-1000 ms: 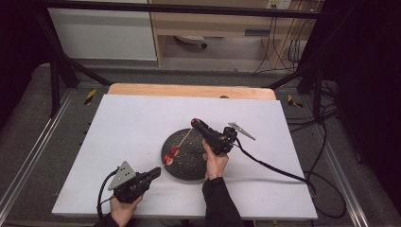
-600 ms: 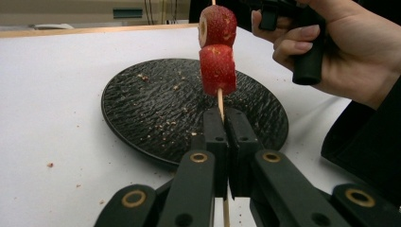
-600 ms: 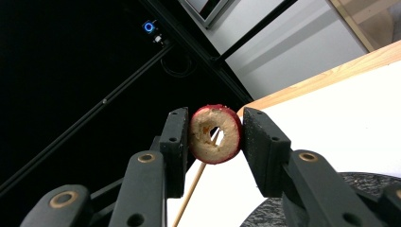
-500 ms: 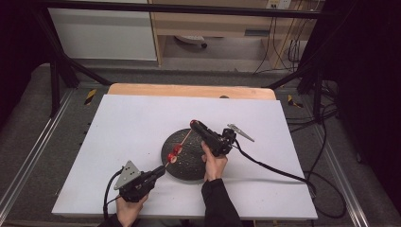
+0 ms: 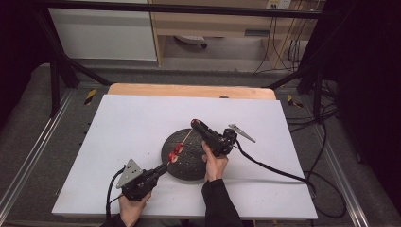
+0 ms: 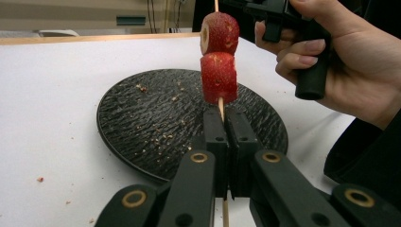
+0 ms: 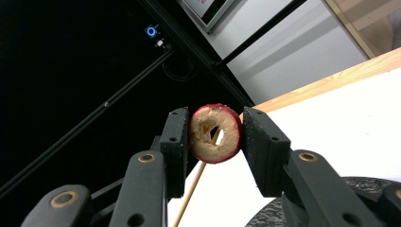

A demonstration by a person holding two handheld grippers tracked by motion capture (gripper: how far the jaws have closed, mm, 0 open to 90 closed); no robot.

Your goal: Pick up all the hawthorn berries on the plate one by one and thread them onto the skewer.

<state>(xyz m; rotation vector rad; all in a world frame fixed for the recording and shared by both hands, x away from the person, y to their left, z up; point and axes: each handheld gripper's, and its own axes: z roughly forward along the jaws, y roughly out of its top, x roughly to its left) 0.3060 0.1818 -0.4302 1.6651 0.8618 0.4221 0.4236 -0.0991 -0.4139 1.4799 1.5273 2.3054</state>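
A wooden skewer slants above a black textured plate in the high view. Two red strawberry pieces are threaded on it. My left gripper is shut on the skewer's near end. In the left gripper view the skewer rises from the closed jaws with both strawberry pieces stacked above the plate. My right gripper is at the skewer's far end. In the right gripper view it is shut on a strawberry slice, with the skewer's tip in the slice's hole.
The plate lies on a white board over a wooden table whose far edge shows behind. Crumbs dot the board and plate. The right gripper's cable trails to the right. Dark frame bars stand around the table.
My left gripper has moved right toward the plate and now holds the skewer's near end. The right gripper with its slice has hardly moved.
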